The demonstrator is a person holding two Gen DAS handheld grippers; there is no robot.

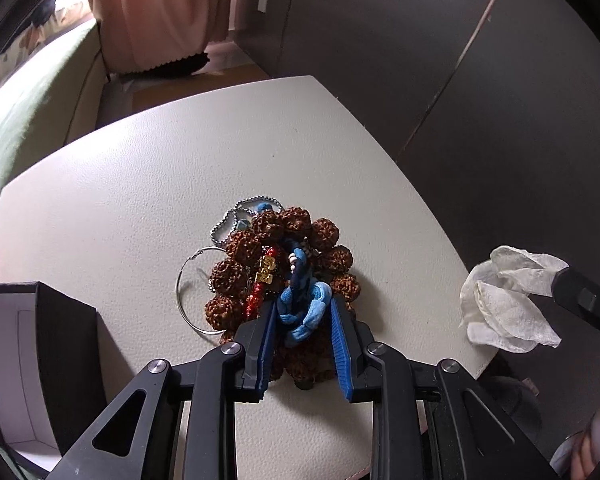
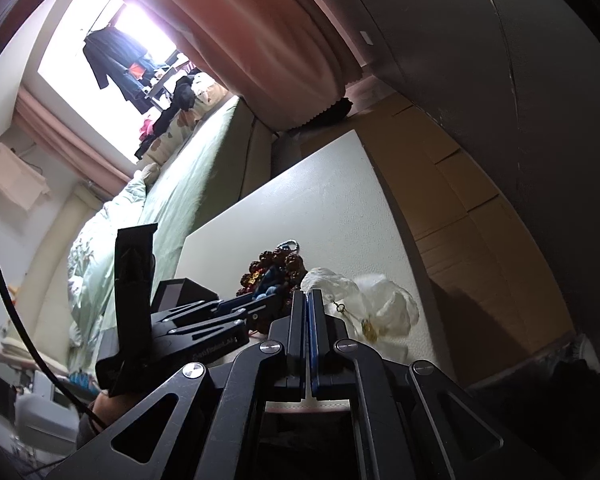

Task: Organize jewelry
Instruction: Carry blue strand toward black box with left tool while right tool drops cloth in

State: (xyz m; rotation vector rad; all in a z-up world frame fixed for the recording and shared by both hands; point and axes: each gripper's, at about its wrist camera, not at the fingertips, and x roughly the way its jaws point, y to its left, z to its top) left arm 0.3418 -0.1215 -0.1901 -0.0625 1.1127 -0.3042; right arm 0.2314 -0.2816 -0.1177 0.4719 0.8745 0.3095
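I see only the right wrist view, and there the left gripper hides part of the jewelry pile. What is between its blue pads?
Observer: A blue braided fabric cord. The pads of the left gripper touch it on both sides.
Operator: Does anything lie beside the round brown textured beads?
Observer: Yes, a thin silver wire hoop lies flat on the white table, left of the beads in the left wrist view.
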